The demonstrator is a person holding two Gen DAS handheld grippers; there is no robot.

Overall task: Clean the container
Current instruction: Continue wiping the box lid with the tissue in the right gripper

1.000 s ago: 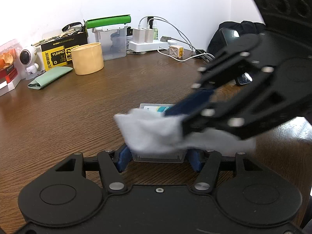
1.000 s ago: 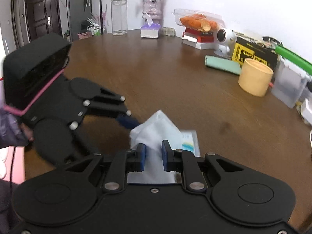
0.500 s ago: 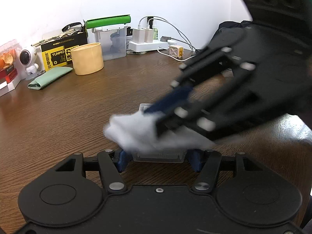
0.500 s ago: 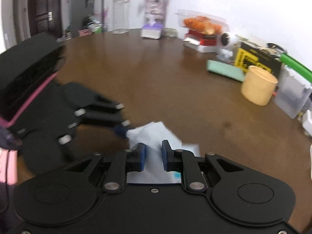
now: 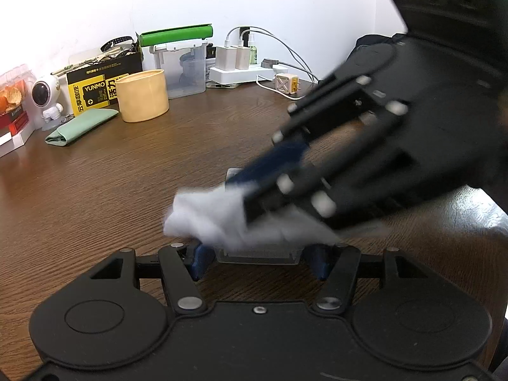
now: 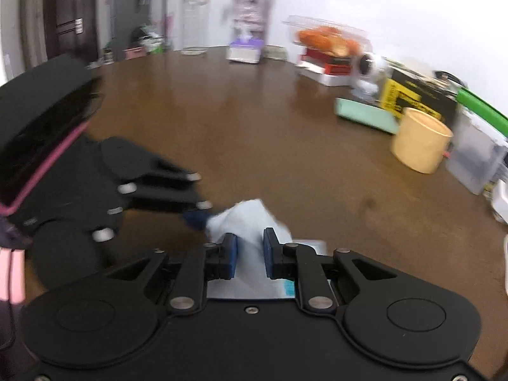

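Observation:
A small clear plastic container [image 5: 258,254] lies on the brown table, held between the blue fingers of my left gripper [image 5: 258,258], which is shut on its sides. My right gripper [image 6: 249,255] is shut on a white tissue [image 6: 247,222] and presses it onto the container's top [image 6: 309,246]. In the left wrist view the right gripper [image 5: 254,203] comes in from the right and the tissue [image 5: 209,214] covers most of the container. In the right wrist view the left gripper's fingertips [image 6: 195,219] show at the left, beside the tissue. Both now views are motion-blurred.
At the back stand a yellow cup [image 5: 143,95], a clear box with a green lid [image 5: 182,63], a yellow-black carton [image 5: 95,90], a folded green cloth [image 5: 82,125], a toy astronaut [image 5: 46,98] and a power strip with chargers [image 5: 241,70]. A black bag [image 5: 374,43] lies at far right.
My right gripper has swept the tissue leftward across the top of the container. The left gripper and the container have stayed in place.

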